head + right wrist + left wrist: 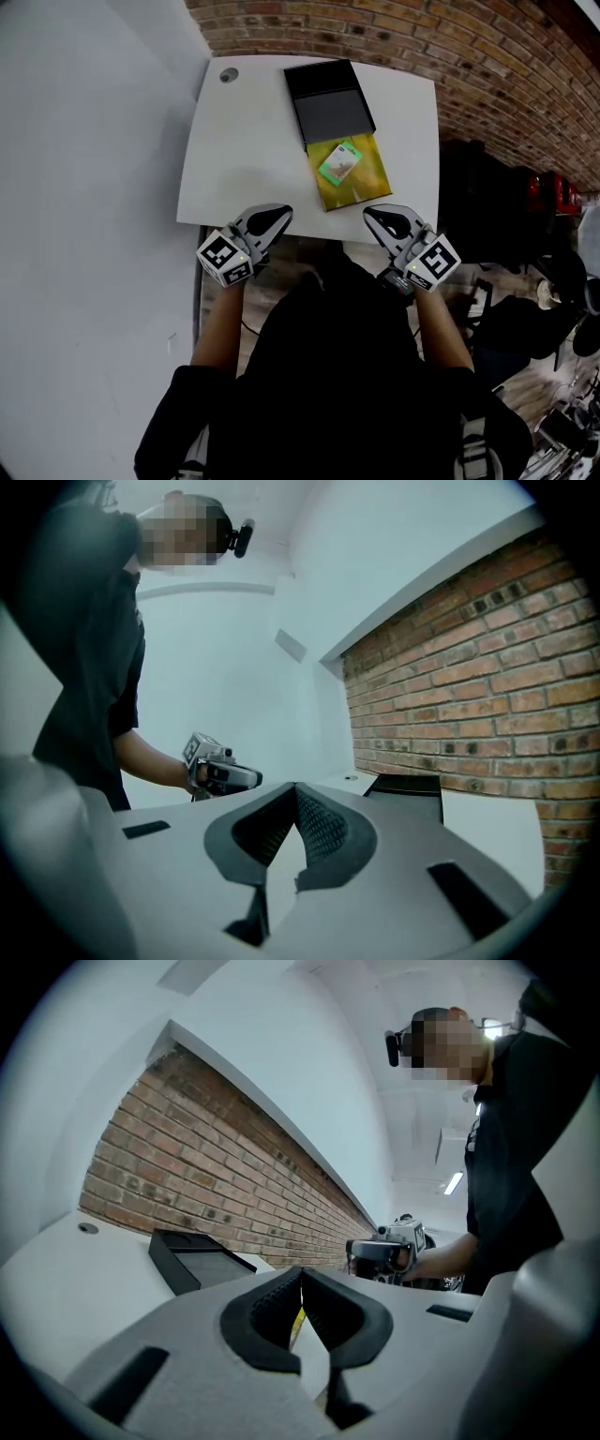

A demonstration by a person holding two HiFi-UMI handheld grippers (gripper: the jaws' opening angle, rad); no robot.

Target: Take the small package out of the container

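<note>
Worktop [244, 159], white and square, set against a brick wall [422, 37]. At its far edge, near the middle, a black container [328, 98], shallow and open on top. Butted against the container's near end, a gold pouch [361, 187] lying flat and slightly askew. Low over the near edge of the worktop, left gripper [274, 217] and right gripper [382, 219], well apart from each other, both pointing toward the pouch and touching nothing. Left jaws pressed together at the tips, nothing pinched, only a sliver of gold seen past them. Right jaws likewise pressed together, empty. On the far half of the pouch, just short of the container's near end, the small package [339, 163], green and white, tilted. Smallest, a round grey grommet [229, 75] at the far left corner.
</note>
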